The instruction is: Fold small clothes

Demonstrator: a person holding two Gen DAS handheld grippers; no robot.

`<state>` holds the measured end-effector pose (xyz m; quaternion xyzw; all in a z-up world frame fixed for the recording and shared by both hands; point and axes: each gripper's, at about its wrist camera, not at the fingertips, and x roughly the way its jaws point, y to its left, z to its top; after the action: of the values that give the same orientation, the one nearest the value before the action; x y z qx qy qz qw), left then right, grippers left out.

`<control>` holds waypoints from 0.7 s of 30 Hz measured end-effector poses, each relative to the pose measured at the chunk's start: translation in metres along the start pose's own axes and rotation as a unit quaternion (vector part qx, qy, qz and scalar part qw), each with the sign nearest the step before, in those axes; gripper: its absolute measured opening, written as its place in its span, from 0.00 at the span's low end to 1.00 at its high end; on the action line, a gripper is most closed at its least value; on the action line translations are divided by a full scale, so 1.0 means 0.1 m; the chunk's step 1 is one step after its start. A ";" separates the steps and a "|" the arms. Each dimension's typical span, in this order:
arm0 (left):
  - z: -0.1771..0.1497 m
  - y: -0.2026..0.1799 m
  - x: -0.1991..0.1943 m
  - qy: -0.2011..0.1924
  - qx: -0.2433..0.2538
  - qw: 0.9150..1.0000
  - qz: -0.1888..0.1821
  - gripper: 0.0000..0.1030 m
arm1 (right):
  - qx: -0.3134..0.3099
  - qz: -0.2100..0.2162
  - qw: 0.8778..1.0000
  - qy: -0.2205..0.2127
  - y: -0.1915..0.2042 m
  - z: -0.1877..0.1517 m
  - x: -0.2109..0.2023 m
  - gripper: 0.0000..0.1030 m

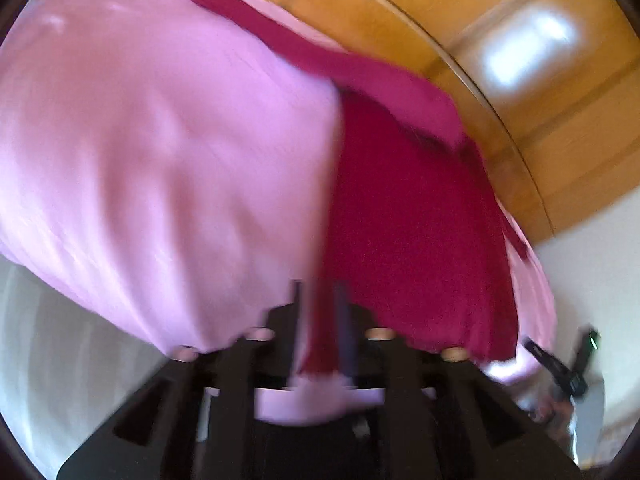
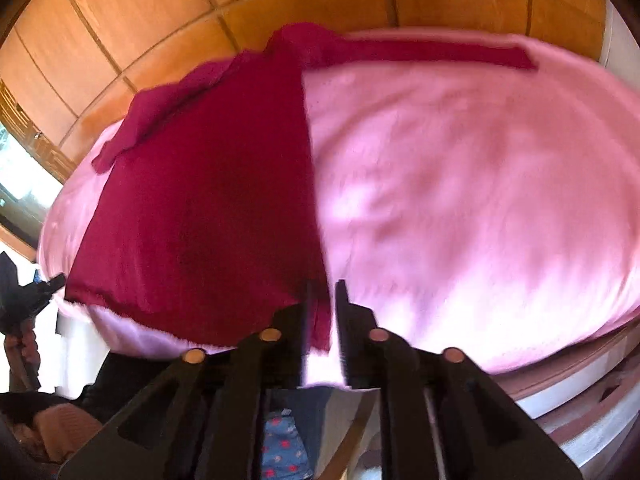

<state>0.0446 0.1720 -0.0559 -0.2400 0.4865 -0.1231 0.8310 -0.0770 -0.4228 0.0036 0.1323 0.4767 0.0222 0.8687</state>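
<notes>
While both claws stand open with a gap between their jaws, the red garment (image 2: 208, 200) lies flat on the pink bed (image 2: 480, 200), its hem at the near edge, long axis running away; left claw (image 1: 320, 308) and right claw (image 2: 322, 304) hover over that hem.

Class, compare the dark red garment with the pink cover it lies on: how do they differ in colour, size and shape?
1. Colour: the garment is deep red; the cover is pale pink.
2. Size: the garment takes up only part of the cover, which spreads well beyond it.
3. Shape: the garment has long sleeves, one stretched along the far edge; the cover is one plain sheet.
Shared: both are soft cloth lying fairly flat.
</notes>
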 end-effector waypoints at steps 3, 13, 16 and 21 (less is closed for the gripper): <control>0.37 0.21 -0.13 -0.066 -0.033 0.997 0.035 0.61 | -0.017 -0.011 0.999 -0.028 0.08 0.16 -0.03 0.61; 1.77 0.65 0.09 -0.135 -0.077 0.978 0.138 0.61 | -0.134 0.081 0.987 -0.030 1.45 0.50 0.83 0.71; 2.18 0.65 0.31 -0.130 -0.070 0.974 0.169 0.61 | -0.159 0.084 0.983 -0.032 1.82 0.61 1.16 0.71; 2.74 0.79 0.59 -0.123 -0.049 0.964 0.230 0.61 | -0.172 0.063 0.982 -0.039 2.11 0.83 1.51 0.73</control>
<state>0.3093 0.2897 -0.0282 -0.1749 0.4281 0.1258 0.8777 0.0929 -0.2113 -0.0255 0.0114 0.4224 0.1533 0.8933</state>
